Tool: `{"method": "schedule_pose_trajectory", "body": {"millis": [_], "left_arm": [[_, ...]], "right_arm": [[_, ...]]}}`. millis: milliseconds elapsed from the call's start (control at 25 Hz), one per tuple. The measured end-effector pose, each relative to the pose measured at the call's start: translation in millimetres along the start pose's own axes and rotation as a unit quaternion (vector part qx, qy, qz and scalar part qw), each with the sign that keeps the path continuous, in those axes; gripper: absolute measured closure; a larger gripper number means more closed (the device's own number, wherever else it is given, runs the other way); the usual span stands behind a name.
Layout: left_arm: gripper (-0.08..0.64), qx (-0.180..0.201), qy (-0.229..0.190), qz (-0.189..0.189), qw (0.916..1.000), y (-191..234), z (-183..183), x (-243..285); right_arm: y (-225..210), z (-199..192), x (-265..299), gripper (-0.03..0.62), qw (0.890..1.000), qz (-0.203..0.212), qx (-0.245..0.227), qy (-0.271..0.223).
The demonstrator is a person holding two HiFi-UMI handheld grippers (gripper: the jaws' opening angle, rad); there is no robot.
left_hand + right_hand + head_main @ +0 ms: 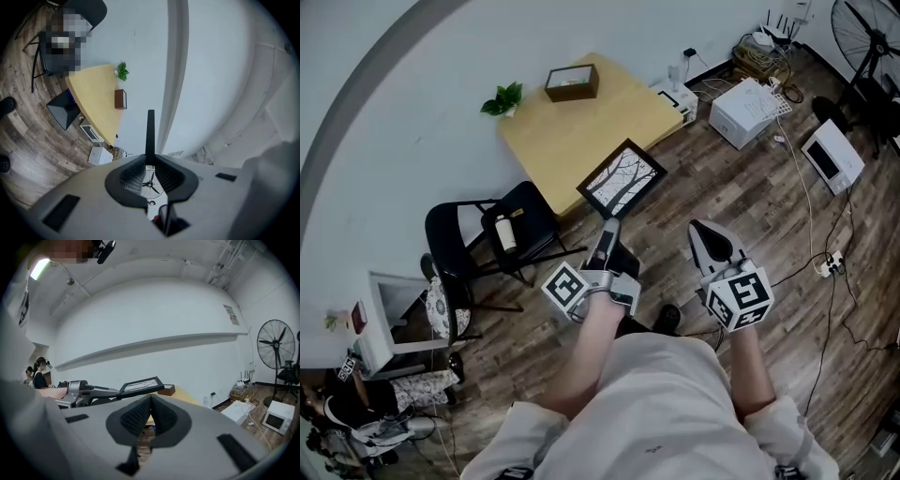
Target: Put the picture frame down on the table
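Picture frame (pixel 622 177), black-rimmed with a bare-tree print, being held up in the left gripper (pixel 608 228) and clamped by its near corner. Hanging over the near right edge of the yellow surface (pixel 567 141), partly above the wood floor (pixel 741 197). Appearing edge-on in the left gripper view, as a thin dark bar pinched between the two jaws. Lying close to level in the right gripper view, raised in front of the surface rather than resting on it.

Hovering to the right above the floor, well apart from the frame, with jaws pressed together on nothing: right gripper (pixel 712 246).

Sitting by the far edge of the surface: brown box (pixel 572 82). Standing at the far left corner: small green plant (pixel 503 98). Waiting just off the near left corner: black chair (pixel 473 234). Lying on the floor beyond the right edge: white cartons (pixel 748 111) and loose cables.
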State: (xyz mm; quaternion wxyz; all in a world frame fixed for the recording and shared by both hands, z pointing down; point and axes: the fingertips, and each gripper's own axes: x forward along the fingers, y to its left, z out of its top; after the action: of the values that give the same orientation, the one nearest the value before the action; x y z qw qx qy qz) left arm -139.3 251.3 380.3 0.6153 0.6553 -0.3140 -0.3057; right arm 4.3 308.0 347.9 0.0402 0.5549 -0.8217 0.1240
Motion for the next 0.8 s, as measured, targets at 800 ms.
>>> {"method": "schedule_pose_trajectory", "body": {"millis": [800], "left_arm": [[0.502,0.000,0.024,-0.018,0.9995,4.0,22.6,71.6]], "right_arm": [[-39.7,12.2,46.9,0.592,1.000,-0.019,0.004,0.004]]}}
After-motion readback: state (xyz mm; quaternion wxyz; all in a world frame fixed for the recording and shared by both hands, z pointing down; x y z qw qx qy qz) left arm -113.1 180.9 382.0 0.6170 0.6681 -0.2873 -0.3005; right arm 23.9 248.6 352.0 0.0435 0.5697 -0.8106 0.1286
